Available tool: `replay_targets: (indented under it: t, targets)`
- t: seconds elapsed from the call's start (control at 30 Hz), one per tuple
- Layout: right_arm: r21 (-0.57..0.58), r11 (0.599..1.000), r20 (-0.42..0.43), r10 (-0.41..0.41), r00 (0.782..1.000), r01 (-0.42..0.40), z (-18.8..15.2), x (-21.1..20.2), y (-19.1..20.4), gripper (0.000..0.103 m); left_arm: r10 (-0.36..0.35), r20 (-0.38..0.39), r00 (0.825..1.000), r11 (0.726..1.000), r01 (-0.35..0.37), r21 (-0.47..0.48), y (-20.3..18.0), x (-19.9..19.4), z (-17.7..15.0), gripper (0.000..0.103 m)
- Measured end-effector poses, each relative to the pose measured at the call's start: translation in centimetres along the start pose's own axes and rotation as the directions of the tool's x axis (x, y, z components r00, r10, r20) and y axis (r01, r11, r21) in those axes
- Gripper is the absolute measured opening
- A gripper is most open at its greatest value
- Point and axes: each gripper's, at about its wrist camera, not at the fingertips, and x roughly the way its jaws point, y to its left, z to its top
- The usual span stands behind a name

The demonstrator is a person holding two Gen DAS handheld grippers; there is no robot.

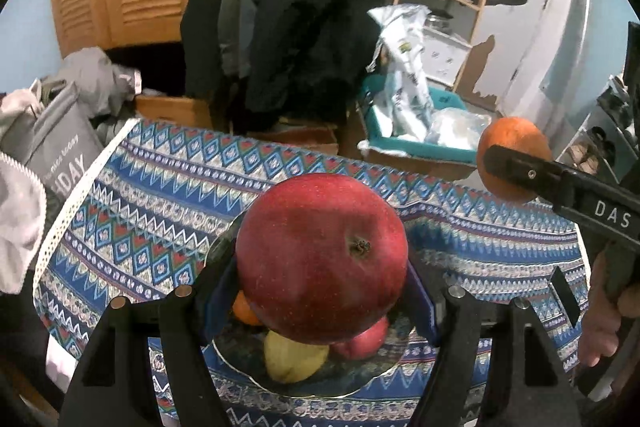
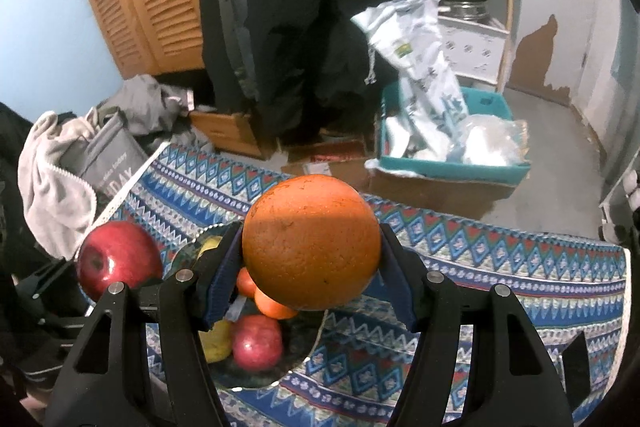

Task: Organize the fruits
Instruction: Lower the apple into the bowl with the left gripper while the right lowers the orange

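Note:
My left gripper [image 1: 320, 291] is shut on a big red apple [image 1: 322, 257] and holds it above a dark glass plate [image 1: 240, 359]. On the plate lie a yellow lemon [image 1: 292, 359], a smaller red apple [image 1: 366, 341] and a small orange fruit [image 1: 244, 309]. My right gripper [image 2: 310, 267] is shut on a large orange [image 2: 312, 241], held above the plate's right side [image 2: 296, 351]. The orange also shows in the left wrist view [image 1: 514, 147], up at the right. The big red apple shows in the right wrist view [image 2: 118, 259] at the left.
A blue patterned cloth [image 1: 140, 211] covers the table. Beyond the far edge are a teal bin [image 2: 452, 167] with plastic bags, cardboard boxes, a grey bag [image 1: 60, 155] with laundry, hanging dark coats and a wooden shelf.

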Motion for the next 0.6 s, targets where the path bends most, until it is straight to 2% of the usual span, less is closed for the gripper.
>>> replay_targets:
  t: [0.27, 0.6]
  targets:
    - [-0.022, 0.999, -0.051, 0.023, 0.998, -0.024, -0.4, 3.1, 1.9, 0.065, 0.002, -0.041, 0.999, 1.000, -0.003, -0.025, 1.5, 2.0, -0.8, 0.075]
    - [-0.026, 0.999, -0.104, 0.028, 0.994, -0.030, -1.2, 5.6, 2.6, 0.065, 0.022, -0.160, 0.987, 0.999, -0.029, -0.043, 2.4, 6.4, -2.6, 0.075]
